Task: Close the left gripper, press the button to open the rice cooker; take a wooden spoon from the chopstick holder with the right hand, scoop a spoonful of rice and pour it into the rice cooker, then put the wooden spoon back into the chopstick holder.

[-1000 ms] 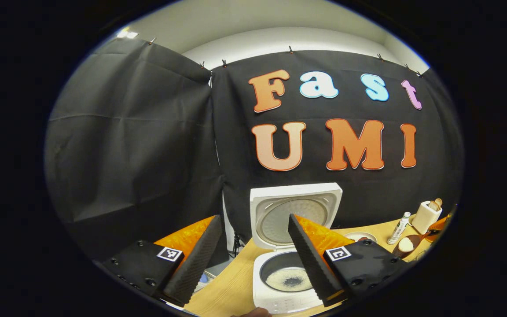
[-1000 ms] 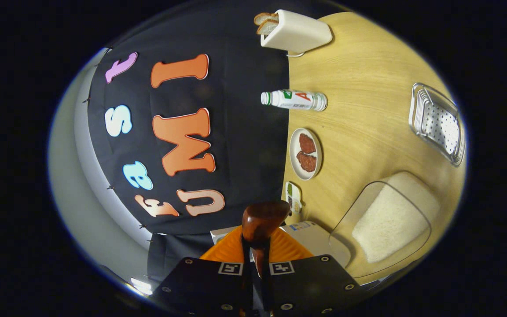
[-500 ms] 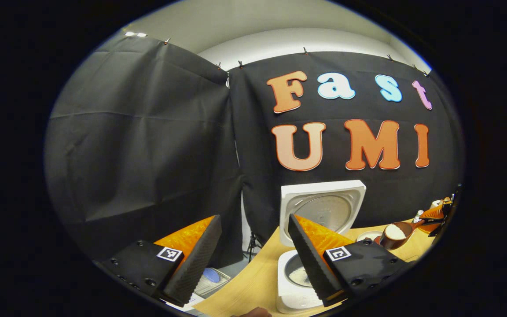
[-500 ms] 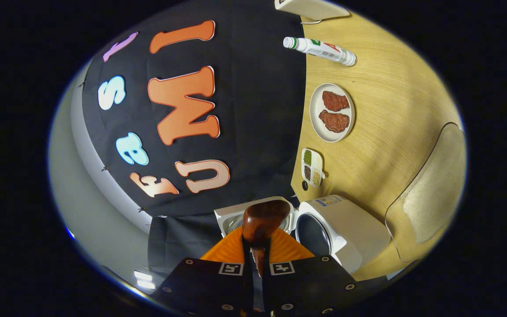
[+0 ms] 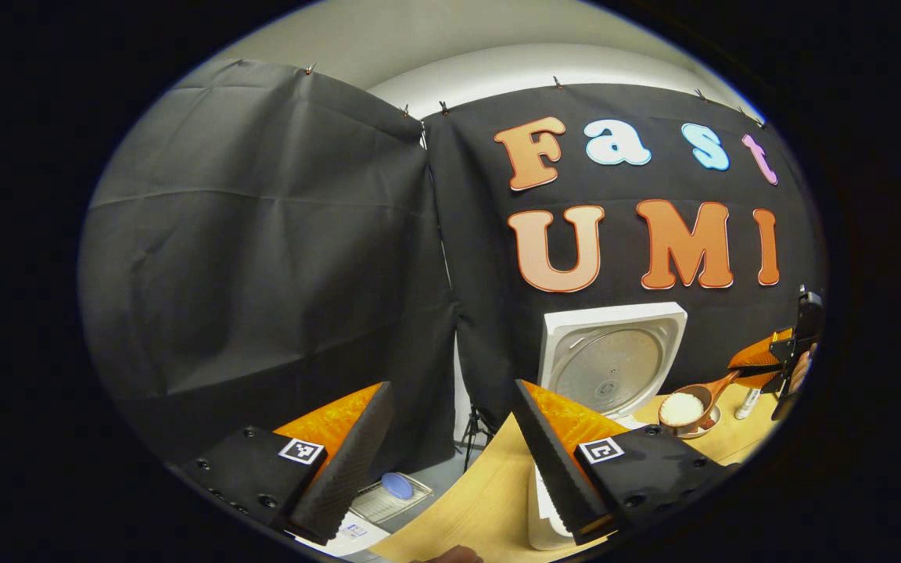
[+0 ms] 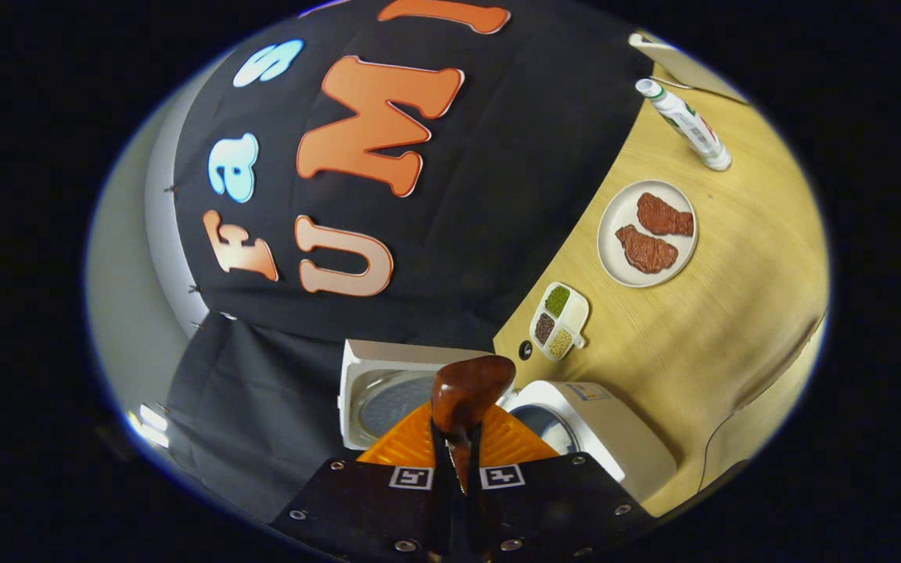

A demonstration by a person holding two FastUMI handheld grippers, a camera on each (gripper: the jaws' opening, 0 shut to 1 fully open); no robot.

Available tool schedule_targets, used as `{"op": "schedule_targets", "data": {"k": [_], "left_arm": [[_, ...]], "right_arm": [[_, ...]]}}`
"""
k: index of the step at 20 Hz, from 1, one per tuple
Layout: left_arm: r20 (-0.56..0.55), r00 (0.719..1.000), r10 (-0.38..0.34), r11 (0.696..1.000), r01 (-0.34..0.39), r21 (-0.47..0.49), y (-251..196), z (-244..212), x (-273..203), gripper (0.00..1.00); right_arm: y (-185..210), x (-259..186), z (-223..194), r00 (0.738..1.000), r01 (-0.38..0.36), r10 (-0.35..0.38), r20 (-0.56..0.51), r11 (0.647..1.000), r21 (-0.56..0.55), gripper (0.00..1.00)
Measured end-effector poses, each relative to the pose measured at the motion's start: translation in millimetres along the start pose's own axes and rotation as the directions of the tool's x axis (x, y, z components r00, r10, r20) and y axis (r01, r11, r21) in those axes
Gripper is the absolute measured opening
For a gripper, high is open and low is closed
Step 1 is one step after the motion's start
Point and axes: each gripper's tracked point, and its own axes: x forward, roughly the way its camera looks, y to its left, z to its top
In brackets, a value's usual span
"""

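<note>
One loaded spoon (image 5: pixel 689 405), clamped handle-first in the right tongs (image 6: pixel 458 461), sits just right of the open cooker (image 5: pixel 611 367) (left tongs (image 5: pixel 450 446) wide).

Black cloth wall (image 5: pixel 263 258), wooden table (image 6: pixel 732 313) — floor perhaps grey.
</note>
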Motion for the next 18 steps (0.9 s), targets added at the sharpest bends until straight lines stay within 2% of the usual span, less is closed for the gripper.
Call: {"op": "schedule_targets", "data": {"k": [5, 10, 18], "left_arm": [[-0.027, 0.999, 0.029, 0.999, -0.029, -0.015, 21, -17, 5, 1.00], [-0.034, 0.999, 0.037, 0.999, -0.038, -0.014, 23, -21, 9, 1.00], [-0.039, 0.999, 0.031, 0.999, -0.031, -0.006, 27, -24, 10, 1.00]], "right_arm": [[-1, 24, -13, 0.998, 0.061, -0.063, -0.003, 0.987, -0.149, 0.07], [8, 36, -24, 0.996, 0.086, -0.088, 0.009, 0.937, -0.339, 0.07], [20, 41, -26, 0.995, 0.096, -0.090, 0.036, 0.876, -0.473, 0.07]]}}
